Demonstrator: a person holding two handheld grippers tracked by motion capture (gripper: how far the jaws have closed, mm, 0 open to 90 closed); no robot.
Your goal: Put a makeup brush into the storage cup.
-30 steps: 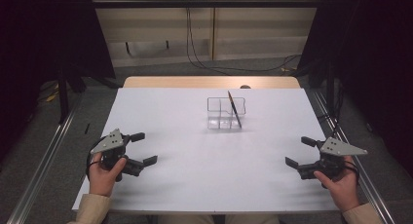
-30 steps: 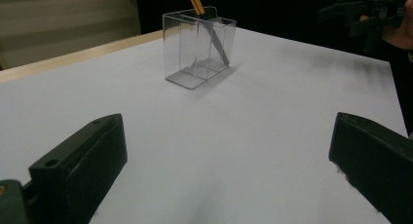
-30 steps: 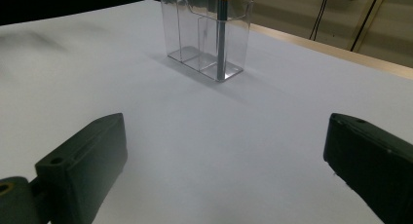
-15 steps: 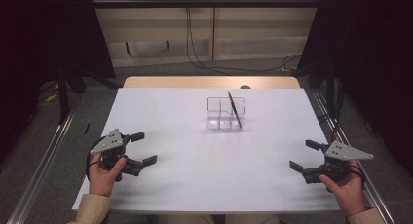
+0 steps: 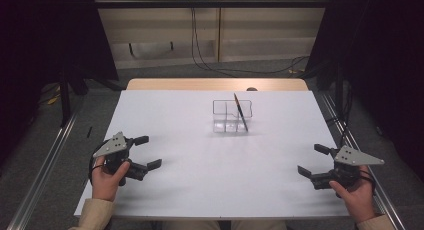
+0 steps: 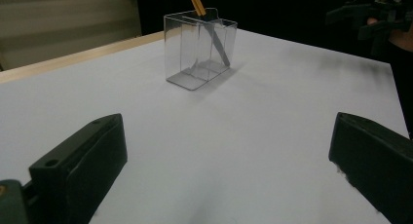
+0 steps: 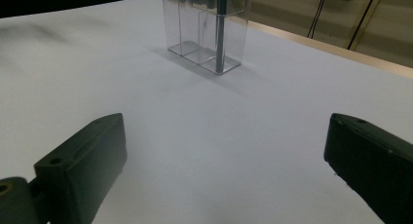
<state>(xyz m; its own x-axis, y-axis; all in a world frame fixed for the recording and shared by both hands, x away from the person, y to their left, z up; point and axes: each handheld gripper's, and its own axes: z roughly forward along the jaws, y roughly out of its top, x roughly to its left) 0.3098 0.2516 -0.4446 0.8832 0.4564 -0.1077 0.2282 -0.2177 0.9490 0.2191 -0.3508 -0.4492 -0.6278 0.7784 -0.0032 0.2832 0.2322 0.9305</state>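
Observation:
A clear plastic holder (image 5: 231, 116) with compartments stands past the middle of the white table (image 5: 190, 140). A dark pencil (image 5: 240, 111) leans inside its right-hand compartment, also seen as the pencil (image 6: 214, 36) (image 7: 220, 34) in both gripper views. My left gripper (image 5: 146, 152) rests open near the table's front left, nothing between its jaws. My right gripper (image 5: 312, 160) is open near the front right, also holding nothing. The holder (image 6: 199, 48) (image 7: 208, 29) stands well ahead of both.
A strip of bare wood (image 5: 215, 84) runs along the table's far edge. Cables (image 5: 200, 45) hang against the back wall. Metal rails (image 5: 45, 165) flank the table on the floor. Dark curtains close off both sides.
My right gripper has drifted slightly toward the front right of the table. The left gripper and the holder have stayed put.

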